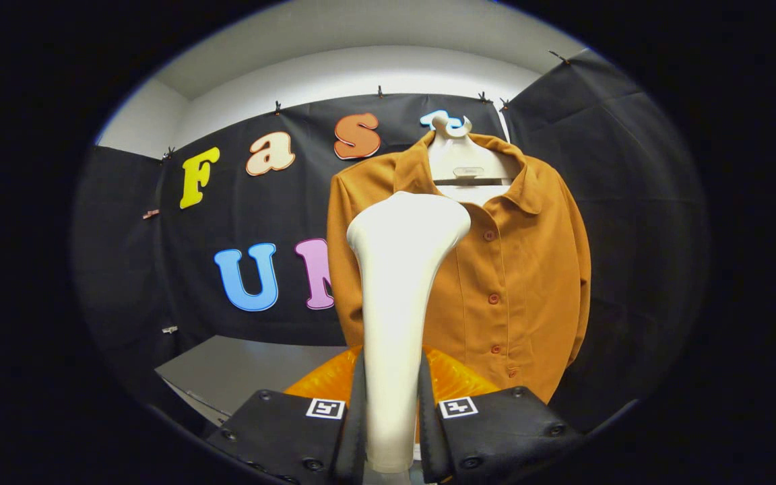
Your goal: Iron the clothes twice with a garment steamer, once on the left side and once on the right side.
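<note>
**Steamer held before the hanging shirt**

A rust-orange buttoned shirt (516, 269) hangs on a white plastic hanger (462, 165). Before its left half rises the white garment steamer (398, 289), its handle clamped between both fingers of the gripper (391, 431).

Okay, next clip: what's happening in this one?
A person is holding hand-held tongs shut on the handle of a white garment steamer. The steamer's head is raised in front of an orange-brown button-up shirt that hangs on a white hanger against the booth's black wall. The head sits over the shirt's panel left of the button row, near chest height. Whether it touches the fabric cannot be told. An orange translucent object lies just beyond the fingers.
</note>
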{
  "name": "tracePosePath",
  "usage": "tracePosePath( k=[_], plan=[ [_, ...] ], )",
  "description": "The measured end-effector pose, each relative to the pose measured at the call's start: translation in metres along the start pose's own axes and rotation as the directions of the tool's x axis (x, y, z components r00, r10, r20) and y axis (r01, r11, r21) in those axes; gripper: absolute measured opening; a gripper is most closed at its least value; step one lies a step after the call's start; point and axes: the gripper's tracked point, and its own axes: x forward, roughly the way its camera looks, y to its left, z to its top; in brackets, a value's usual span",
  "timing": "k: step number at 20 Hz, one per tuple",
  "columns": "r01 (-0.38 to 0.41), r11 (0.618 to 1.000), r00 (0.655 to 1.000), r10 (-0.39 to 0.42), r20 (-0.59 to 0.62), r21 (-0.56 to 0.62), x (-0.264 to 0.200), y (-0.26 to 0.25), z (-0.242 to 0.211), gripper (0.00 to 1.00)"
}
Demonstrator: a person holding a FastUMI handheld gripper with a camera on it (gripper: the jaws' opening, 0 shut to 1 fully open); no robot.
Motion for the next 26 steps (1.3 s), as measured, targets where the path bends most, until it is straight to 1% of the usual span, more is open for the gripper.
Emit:
tracePosePath(
  k=[5, 8, 14, 18, 26],
  plan=[
    [-0.069, 0.997, 0.994, 0.072, -0.080, 0.046, 0.040, -0.023, -0.025, 0.36],
    [-0.098, 0.993, 0.989, 0.104, -0.103, 0.061, 0.052, -0.028, -0.037, 0.36],
    [-0.099, 0.992, 0.976, 0.113, -0.187, 0.081, 0.059, -0.036, -0.078, 0.36],
    [-0.075, 0.993, 0.961, 0.095, -0.259, 0.086, 0.059, -0.045, -0.112, 0.36],
    [-0.033, 0.994, 0.917, 0.070, -0.392, 0.101, 0.053, -0.063, -0.175, 0.37]
  ],
)
